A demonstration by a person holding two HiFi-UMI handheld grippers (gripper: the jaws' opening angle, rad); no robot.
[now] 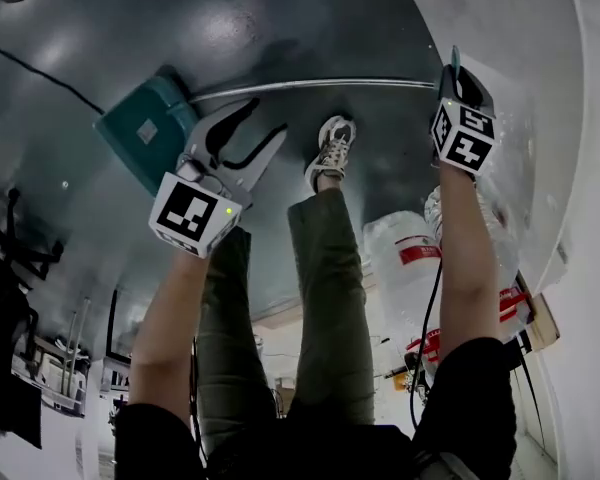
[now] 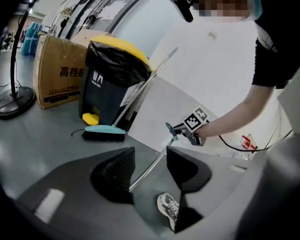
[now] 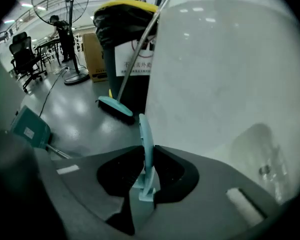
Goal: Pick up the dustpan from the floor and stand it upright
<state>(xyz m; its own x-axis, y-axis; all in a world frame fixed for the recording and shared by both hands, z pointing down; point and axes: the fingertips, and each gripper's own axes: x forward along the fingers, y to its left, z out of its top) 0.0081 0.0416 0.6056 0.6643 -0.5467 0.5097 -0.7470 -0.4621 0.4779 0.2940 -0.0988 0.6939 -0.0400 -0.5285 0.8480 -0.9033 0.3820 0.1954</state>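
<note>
The teal dustpan (image 1: 145,128) hangs tilted over the dark floor at the far end of its long metal rod (image 1: 320,85). My right gripper (image 1: 454,68) is shut on the teal grip (image 3: 146,134) at the rod's other end, which stands upright between the jaws. In the right gripper view the pan (image 3: 29,129) shows at the left edge. My left gripper (image 1: 265,118) is open just short of the rod, near the pan. In the left gripper view the rod (image 2: 145,173) runs through the gap of the left gripper (image 2: 151,154) without touching either pad, up to the right gripper (image 2: 176,131).
A teal-headed broom (image 2: 105,130) leans on a black bin with a yellow lid (image 2: 115,79) by a white panel (image 2: 160,114). A cardboard box (image 2: 57,74) and a fan stand (image 2: 12,104) are further left. My shoe (image 1: 330,148) and packed water bottles (image 1: 410,258) are close.
</note>
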